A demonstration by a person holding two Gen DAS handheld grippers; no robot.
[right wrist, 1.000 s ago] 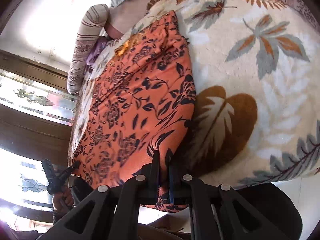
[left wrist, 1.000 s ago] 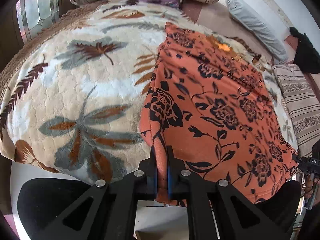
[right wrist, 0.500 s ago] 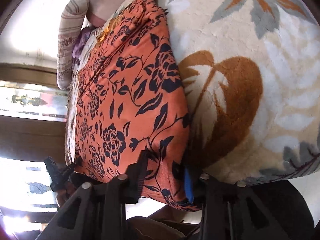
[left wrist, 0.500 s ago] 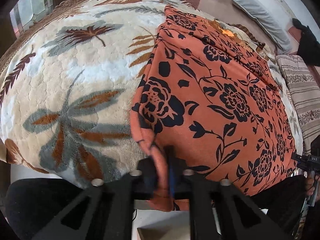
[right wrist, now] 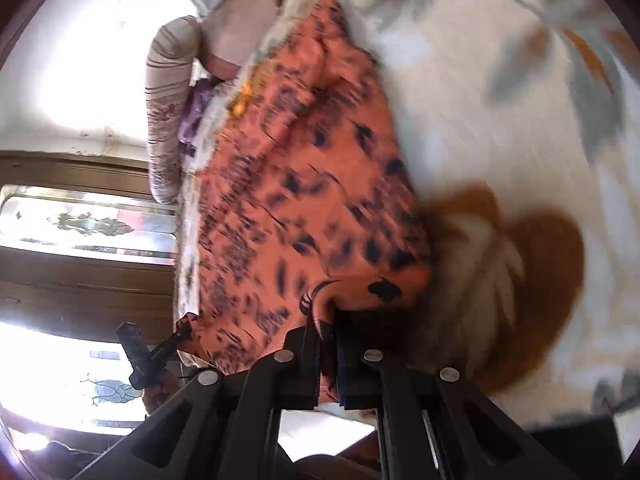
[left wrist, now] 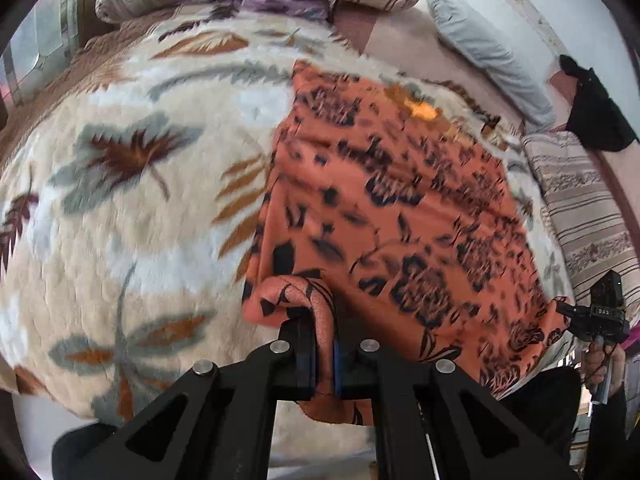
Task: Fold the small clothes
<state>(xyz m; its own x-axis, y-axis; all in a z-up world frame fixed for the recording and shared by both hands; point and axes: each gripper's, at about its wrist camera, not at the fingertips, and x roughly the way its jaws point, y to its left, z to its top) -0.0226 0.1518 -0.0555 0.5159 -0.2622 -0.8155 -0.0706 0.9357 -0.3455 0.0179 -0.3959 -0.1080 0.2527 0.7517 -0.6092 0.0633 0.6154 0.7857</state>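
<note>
The left gripper [left wrist: 325,344] is pinching the near left corner of the orange cloth [left wrist: 400,216], which is lying on the leaf blanket [left wrist: 132,200], and the right gripper [right wrist: 329,344] is clamping its near right corner. Motion blur is smearing the cloth's print, and its near hem is hanging hidden behind the fingers [right wrist: 306,360].

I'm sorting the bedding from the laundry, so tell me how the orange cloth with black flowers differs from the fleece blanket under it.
The orange cloth with black flowers is thin and smooth; the cream fleece blanket with leaf print is thick and fluffy. The cloth covers only part of the blanket and is pinched at its near edge; the blanket lies untouched. Both are patterned.
</note>
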